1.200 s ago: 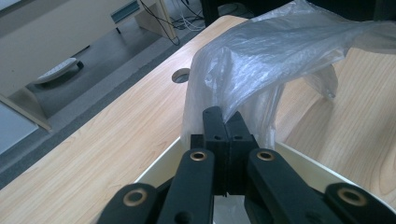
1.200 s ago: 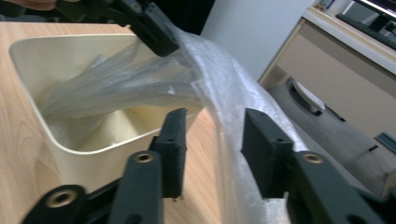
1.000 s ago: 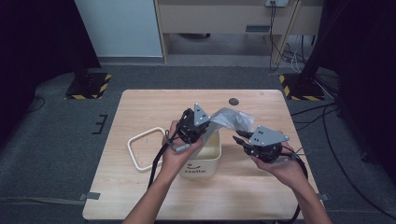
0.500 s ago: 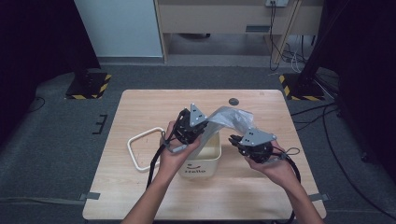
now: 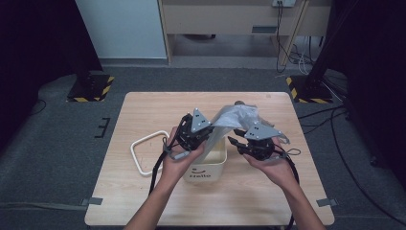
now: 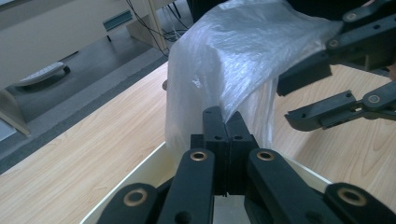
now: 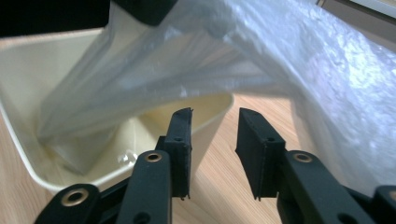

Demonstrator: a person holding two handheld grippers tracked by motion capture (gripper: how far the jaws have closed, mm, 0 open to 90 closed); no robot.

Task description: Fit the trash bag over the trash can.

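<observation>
Since a second ago the right tongs [image 5: 238, 143] have slid in from the bench's right side toward the bin, their jaws just opening, nothing between them. They stand apart beneath the crinkled clear plastic bag [image 5: 238, 117]. The left tongs [image 5: 209, 135] are clamped together on a fold of that bag, holding it up over the cream plastic bin [image 5: 210, 168]. One end of the bag dips into the bin; most of it drapes outside, so I'd say lining is barely begun. A white wire-like ring [image 5: 143, 152] lies on the wooden bench [image 5: 143, 201], left of the bin.

Wooden table [image 5: 143, 201]: cream bin [image 5: 210, 167], white ring [image 5: 143, 155].
</observation>
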